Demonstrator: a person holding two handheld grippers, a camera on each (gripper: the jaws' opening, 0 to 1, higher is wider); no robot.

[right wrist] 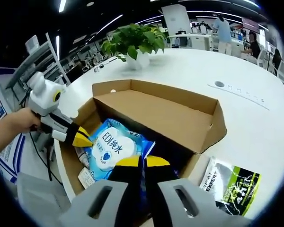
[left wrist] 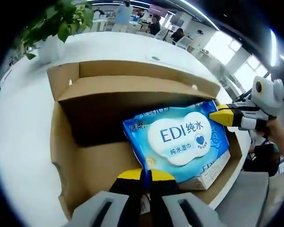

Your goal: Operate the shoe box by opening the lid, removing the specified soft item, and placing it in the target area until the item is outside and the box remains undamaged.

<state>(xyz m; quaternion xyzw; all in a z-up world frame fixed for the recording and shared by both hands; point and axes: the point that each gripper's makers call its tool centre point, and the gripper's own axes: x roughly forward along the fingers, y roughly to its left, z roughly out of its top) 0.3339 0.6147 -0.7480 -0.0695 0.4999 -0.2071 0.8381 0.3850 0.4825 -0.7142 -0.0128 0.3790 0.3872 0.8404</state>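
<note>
— Jaws of the left gripper [left wrist: 146, 176]?
— Pressed together on the near corner of the blue wet-wipes pack [left wrist: 182, 142], which lies tilted inside the open cardboard box [left wrist: 85, 156].
— And the right gripper [right wrist: 143, 162]?
— Tips closed on the pack's opposite corner [right wrist: 144, 144].
— Beyond that?
— A white table [right wrist: 246, 109] under the box, a green-and-black packet [right wrist: 232, 182] beside it, and a potted plant [right wrist: 135, 42] farther back.
</note>
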